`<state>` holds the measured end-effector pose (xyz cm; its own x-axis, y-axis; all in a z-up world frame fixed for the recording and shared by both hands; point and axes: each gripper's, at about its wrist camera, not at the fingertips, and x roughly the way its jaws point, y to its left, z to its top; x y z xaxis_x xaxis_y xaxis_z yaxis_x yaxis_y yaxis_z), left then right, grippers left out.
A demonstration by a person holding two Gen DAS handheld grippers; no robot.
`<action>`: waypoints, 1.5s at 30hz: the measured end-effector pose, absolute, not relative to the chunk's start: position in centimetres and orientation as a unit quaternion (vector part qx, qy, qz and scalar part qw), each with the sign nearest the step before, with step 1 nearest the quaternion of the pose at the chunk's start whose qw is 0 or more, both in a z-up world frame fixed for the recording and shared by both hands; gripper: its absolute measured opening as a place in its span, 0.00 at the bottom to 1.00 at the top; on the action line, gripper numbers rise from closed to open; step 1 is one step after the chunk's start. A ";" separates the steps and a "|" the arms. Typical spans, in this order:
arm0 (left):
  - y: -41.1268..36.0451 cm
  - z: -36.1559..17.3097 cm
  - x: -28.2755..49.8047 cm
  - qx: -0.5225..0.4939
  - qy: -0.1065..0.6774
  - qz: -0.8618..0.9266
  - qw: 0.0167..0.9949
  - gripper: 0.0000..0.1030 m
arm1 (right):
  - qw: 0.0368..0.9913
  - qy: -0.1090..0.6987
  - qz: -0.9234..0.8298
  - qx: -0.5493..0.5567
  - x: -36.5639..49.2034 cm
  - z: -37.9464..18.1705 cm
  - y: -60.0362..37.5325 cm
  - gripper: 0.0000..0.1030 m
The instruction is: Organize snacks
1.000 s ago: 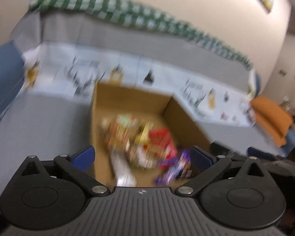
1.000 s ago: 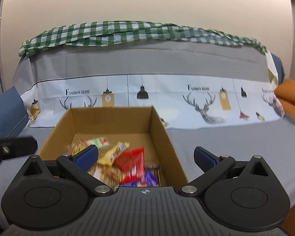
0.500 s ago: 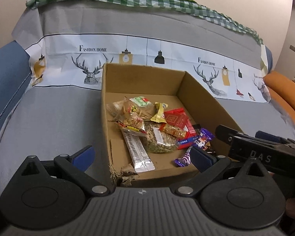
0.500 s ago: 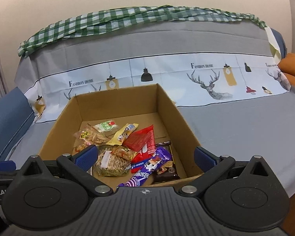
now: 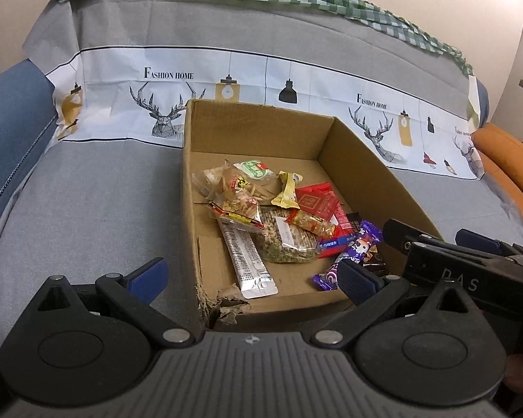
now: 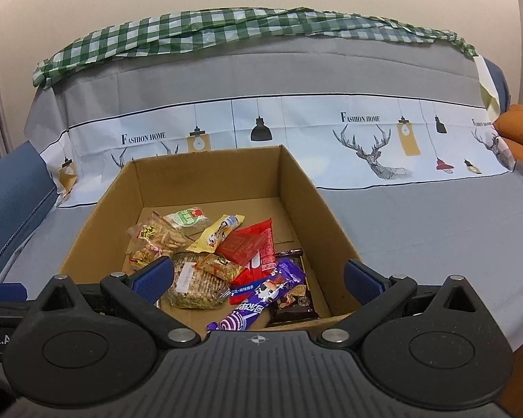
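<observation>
An open cardboard box (image 5: 362, 160) (image 6: 209, 170) sits on a grey-covered sofa seat and holds several wrapped snacks. Among them are a silver bar (image 5: 247, 261), a purple wrapper (image 5: 357, 252) (image 6: 261, 299), a red packet (image 5: 317, 200) (image 6: 251, 247), a yellow packet (image 6: 219, 231) and a dark chocolate pack (image 6: 293, 299). My left gripper (image 5: 251, 278) hangs open over the box's near left corner, empty. My right gripper (image 6: 258, 278) is open above the near edge of the box, holding nothing. The right gripper's body (image 5: 449, 264) shows at the right of the left wrist view.
The sofa cover (image 6: 418, 216) is grey with a white printed deer band along the backrest. A green checked cloth (image 6: 226, 31) drapes the top. A blue cushion (image 5: 10, 122) is at left, an orange one (image 5: 509, 160) at far right. The box's near left corner (image 5: 223, 310) is torn.
Both grippers came forward over the box's near edge and tilted down, so the snacks fill more of the view. The blur in the left view has cleared. Both stay open.
</observation>
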<state>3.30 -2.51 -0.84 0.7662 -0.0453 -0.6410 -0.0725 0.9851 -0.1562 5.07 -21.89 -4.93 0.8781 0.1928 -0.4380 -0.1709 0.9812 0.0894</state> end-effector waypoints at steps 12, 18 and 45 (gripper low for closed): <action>-2.5 -1.1 3.3 -0.092 0.348 0.006 0.933 1.00 | 0.969 0.230 0.093 0.019 5.1 -5.0 -21.7 0.99; -2.5 -1.2 3.3 -0.092 0.348 0.006 0.933 1.00 | 0.968 0.231 0.092 0.017 5.1 -5.1 -21.7 0.99; -2.6 -1.1 3.3 -0.086 0.343 0.002 0.935 1.00 | 0.968 0.232 0.091 0.016 5.2 -4.9 -21.5 0.99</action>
